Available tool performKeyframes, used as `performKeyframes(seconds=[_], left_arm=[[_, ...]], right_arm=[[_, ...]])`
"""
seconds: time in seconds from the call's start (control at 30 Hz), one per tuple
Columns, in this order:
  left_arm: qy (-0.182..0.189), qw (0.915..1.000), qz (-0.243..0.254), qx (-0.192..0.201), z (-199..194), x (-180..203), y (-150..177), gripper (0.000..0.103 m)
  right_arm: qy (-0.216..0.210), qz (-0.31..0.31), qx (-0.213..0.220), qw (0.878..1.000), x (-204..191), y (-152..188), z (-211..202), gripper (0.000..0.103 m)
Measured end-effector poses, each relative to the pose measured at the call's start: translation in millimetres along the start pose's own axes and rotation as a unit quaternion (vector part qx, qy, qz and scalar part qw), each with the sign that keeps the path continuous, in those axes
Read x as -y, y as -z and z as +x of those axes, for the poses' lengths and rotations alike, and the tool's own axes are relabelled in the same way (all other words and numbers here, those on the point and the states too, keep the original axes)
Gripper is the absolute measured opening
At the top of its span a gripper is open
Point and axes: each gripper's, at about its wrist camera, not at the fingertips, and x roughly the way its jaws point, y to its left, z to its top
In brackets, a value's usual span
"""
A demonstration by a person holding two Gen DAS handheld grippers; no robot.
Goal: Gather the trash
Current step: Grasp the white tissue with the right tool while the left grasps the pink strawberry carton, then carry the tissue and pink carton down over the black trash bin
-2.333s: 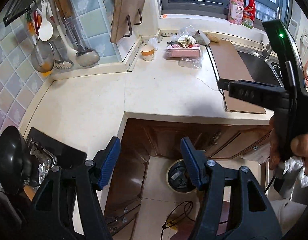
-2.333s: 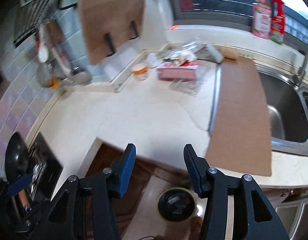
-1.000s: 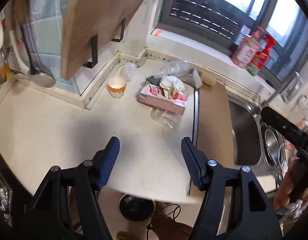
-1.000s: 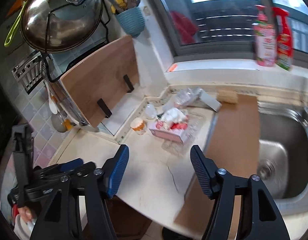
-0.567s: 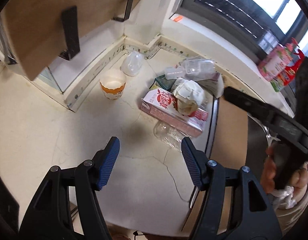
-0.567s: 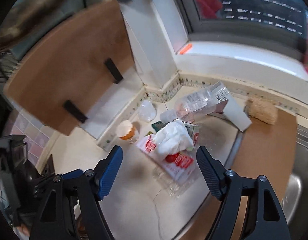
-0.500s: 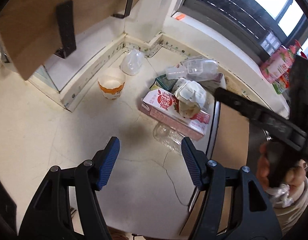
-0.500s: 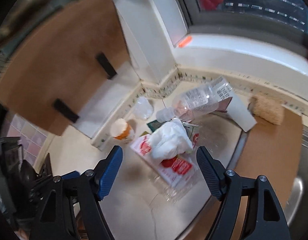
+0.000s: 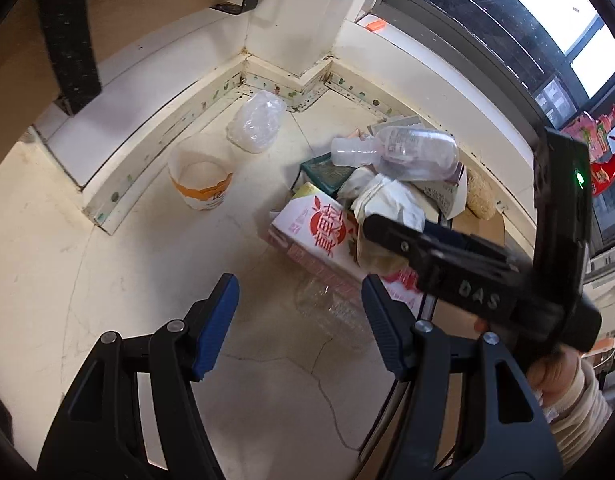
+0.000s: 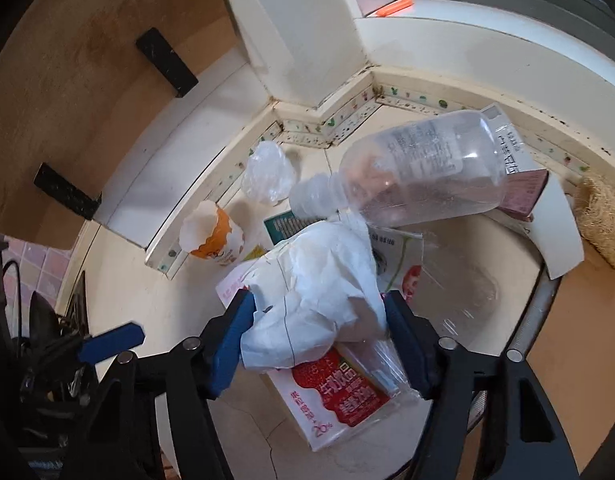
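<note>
A heap of trash lies in the corner of the cream stone tabletop (image 9: 119,280), below the window sill. On top sits a crumpled white paper wad (image 10: 319,292), soft and creased, resting on a flattened pink-and-white milk carton (image 10: 339,396) printed with red strawberries. Behind it a clear plastic bottle (image 10: 419,172), empty and lying on its side, leans across a folded cardboard box (image 10: 523,196). A thin clear plastic tray (image 9: 331,312) lies beside the carton. Off to the left stand a squat paper cup (image 9: 199,184) with an orange band and a small knotted clear plastic bag (image 9: 255,120).

The right gripper (image 10: 319,340) hangs over the heap with its blue ribbed fingers (image 10: 231,344) either side of the paper wad; they are closing, the left pad against the paper's edge, though no firm squeeze shows.

The left gripper (image 9: 297,324) hovers over bare tabletop just short of the carton, its fingers spread and empty.
</note>
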Motion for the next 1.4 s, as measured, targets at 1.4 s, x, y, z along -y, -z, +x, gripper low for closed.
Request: performKeyframes(seconds=[1.4], left_arm=[[-0.060, 0.9807, -0.175, -0.062, 71, -17, -18, 0.063]], right_arm=[[-0.092, 0.109, 0.050, 0.988, 49, 65, -42, 0.050]])
